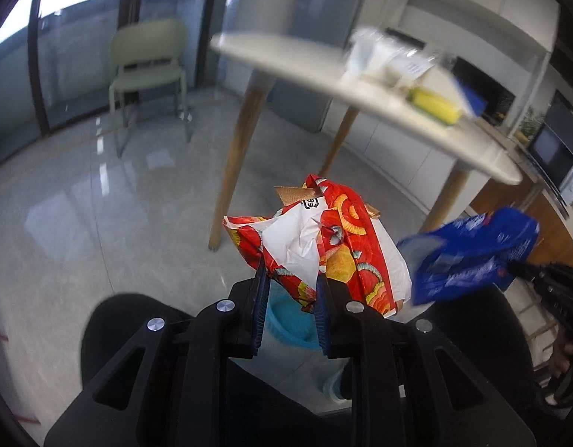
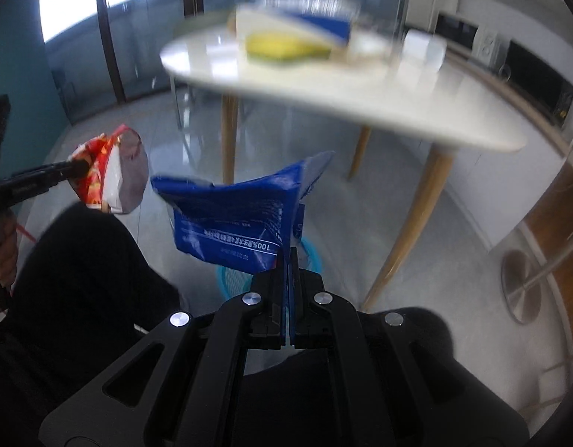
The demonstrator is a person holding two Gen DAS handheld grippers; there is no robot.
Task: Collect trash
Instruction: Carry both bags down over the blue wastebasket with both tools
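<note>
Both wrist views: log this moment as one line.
left gripper: shut on red snack bag | right gripper: shut on blue wrapper | blue basket: on floor below both | table: items remain

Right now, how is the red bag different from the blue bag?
The red bag is red and orange with white inside; the blue bag is blue with white writing. The red bag sits in the left gripper, crumpled between jaws set a little apart; the blue bag is pinched flat in the right gripper, its jaws fully shut. Both are empty-looking snack wrappers held in the air above a blue basket.
</note>
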